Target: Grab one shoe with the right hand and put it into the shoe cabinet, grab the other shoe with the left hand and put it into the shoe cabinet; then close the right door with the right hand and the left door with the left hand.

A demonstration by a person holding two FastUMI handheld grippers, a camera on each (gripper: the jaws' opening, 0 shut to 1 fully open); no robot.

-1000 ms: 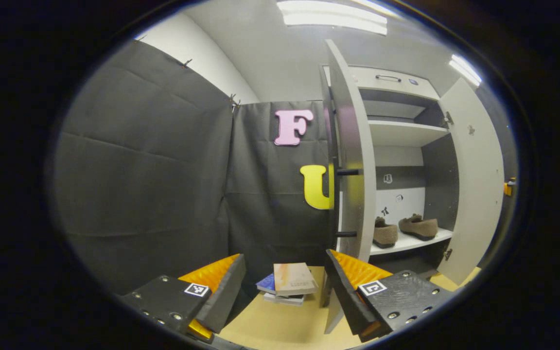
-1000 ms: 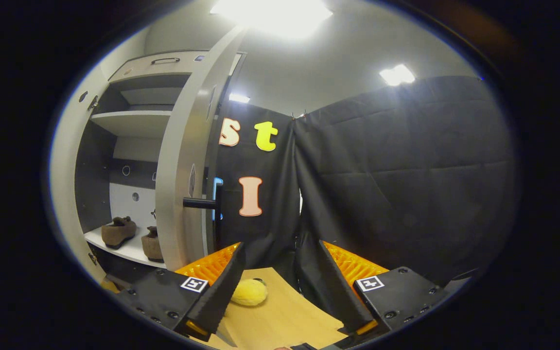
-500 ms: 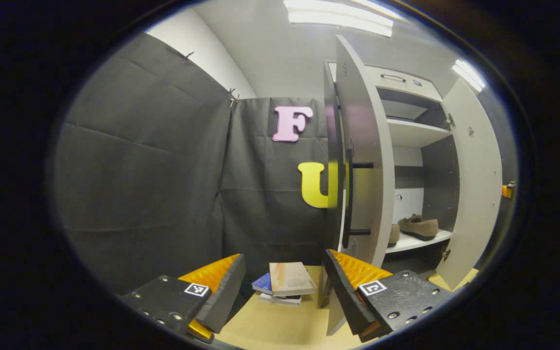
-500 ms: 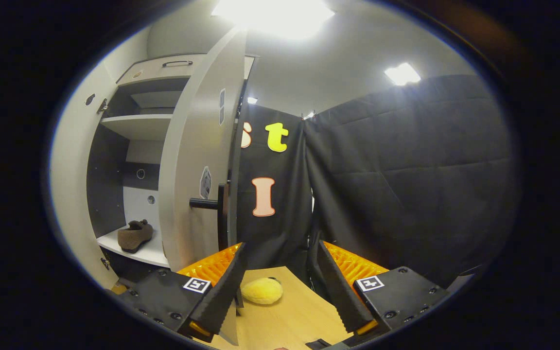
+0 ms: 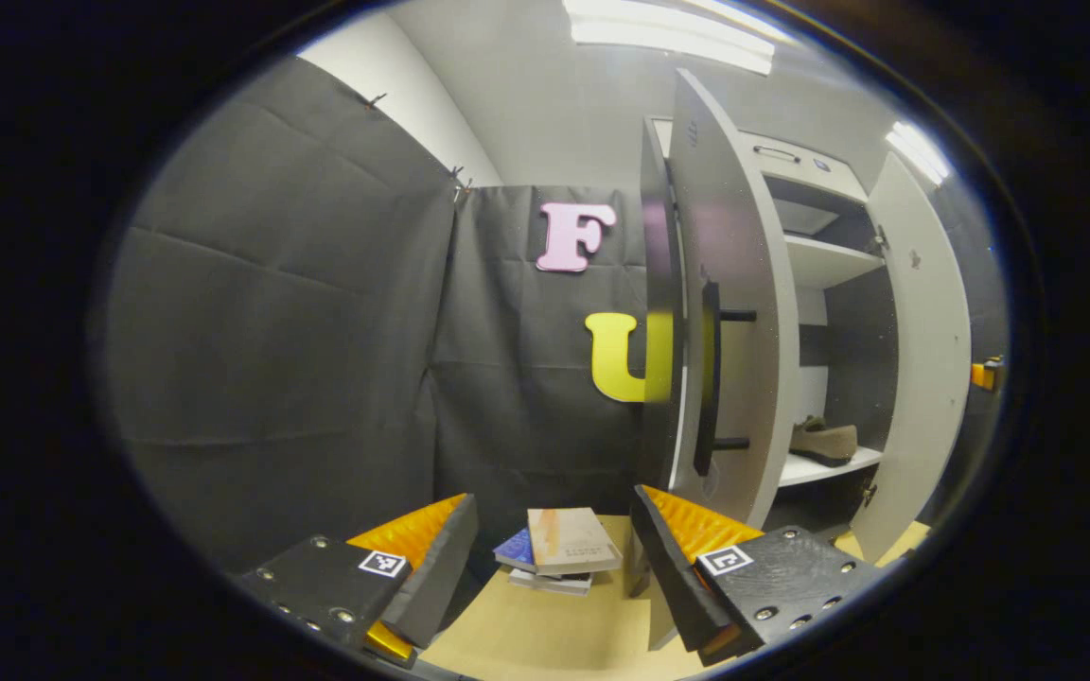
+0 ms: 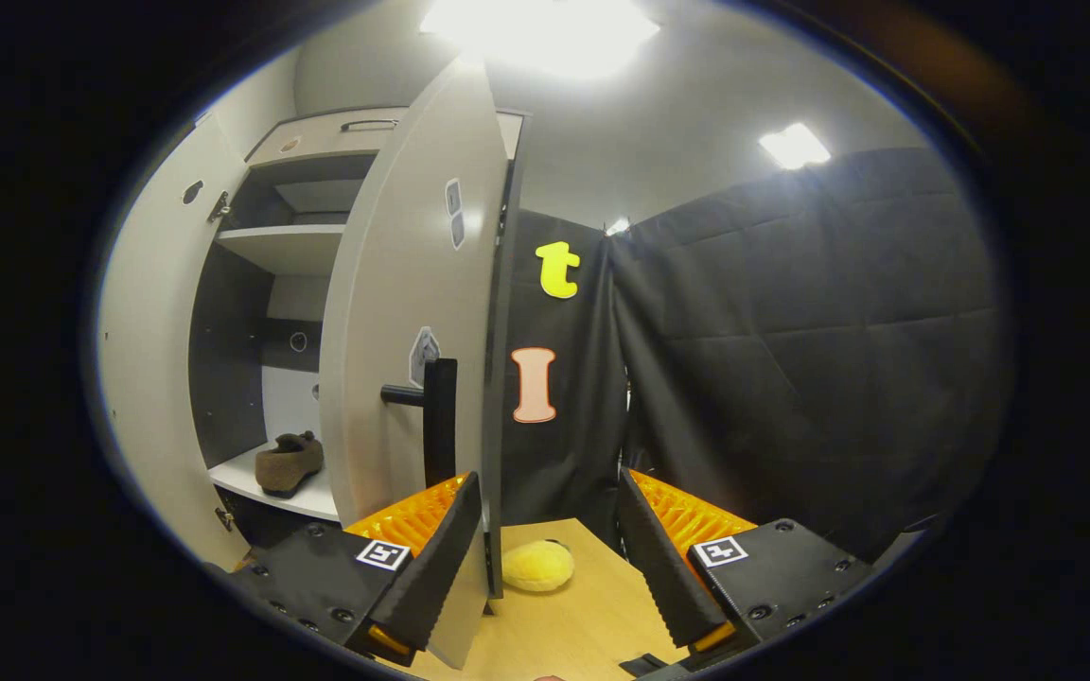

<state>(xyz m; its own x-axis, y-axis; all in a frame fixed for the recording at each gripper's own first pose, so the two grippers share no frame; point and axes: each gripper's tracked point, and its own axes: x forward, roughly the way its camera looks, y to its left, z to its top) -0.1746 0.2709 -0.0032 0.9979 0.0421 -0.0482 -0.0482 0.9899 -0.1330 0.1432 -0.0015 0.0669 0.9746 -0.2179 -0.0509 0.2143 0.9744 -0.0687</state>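
a: how do the jaws stand?
b: the left gripper (image 5: 550, 567) has its jaws wide and holds nothing. the right gripper (image 6: 545, 558) is the same, jaws wide apart and bare.
a: where are the shoes?
b: a brown suede shoe (image 5: 824, 442) lies on the white lower shelf (image 5: 815, 467) inside the pale grey shoe cabinet (image 5: 824, 270). the right gripper view also shows a brown shoe (image 6: 289, 463) on that shelf.
a: the doors?
b: the left door with its black bar handle (image 5: 708, 378) stands part open, just beside the left gripper. the right door (image 6: 413, 312) is part open too, its edge near the right gripper's left finger.
a: on the desk?
b: a small stack of books (image 5: 559, 551) near the light wooden desk's (image 5: 545, 634) far edge, and a yellow plush toy (image 6: 536, 566) at the far edge.
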